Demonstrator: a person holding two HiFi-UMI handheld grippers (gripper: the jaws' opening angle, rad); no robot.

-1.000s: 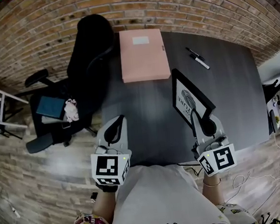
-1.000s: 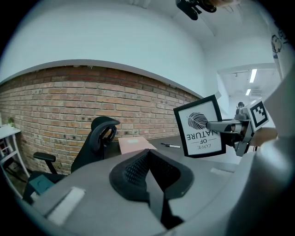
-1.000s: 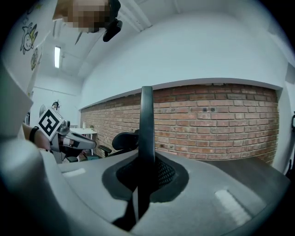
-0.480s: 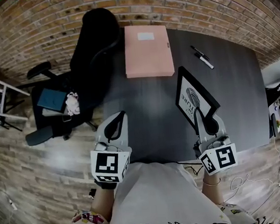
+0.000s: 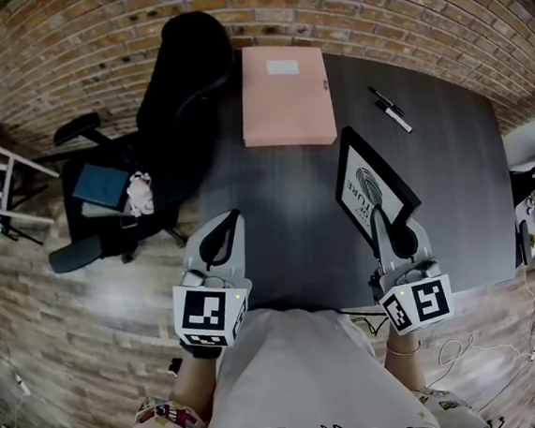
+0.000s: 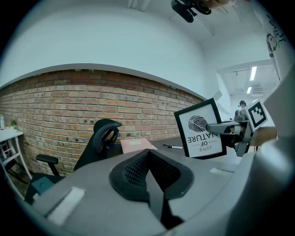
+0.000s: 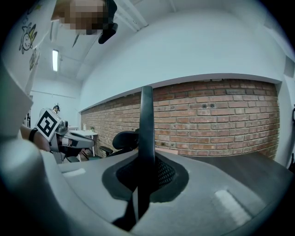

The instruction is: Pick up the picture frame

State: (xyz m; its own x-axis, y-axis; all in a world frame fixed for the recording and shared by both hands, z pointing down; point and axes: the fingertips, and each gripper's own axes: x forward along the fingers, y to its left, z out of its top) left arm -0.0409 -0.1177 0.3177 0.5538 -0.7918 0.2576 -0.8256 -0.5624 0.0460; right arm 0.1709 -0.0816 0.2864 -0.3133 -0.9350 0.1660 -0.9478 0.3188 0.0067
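Black picture frame (image 5: 370,185), upright, is pinched edge-on by the right tongs (image 5: 378,218). Left tongs (image 5: 231,223) are pressed together, empty.

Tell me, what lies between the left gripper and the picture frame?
Nothing; the head view shows only bare dark table between left gripper and picture frame.

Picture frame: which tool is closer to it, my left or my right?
Right. The right tool is shut on the picture frame at its edge, holding it upright. The left tool is shut and empty, apart from the frame, off to its left over the table.
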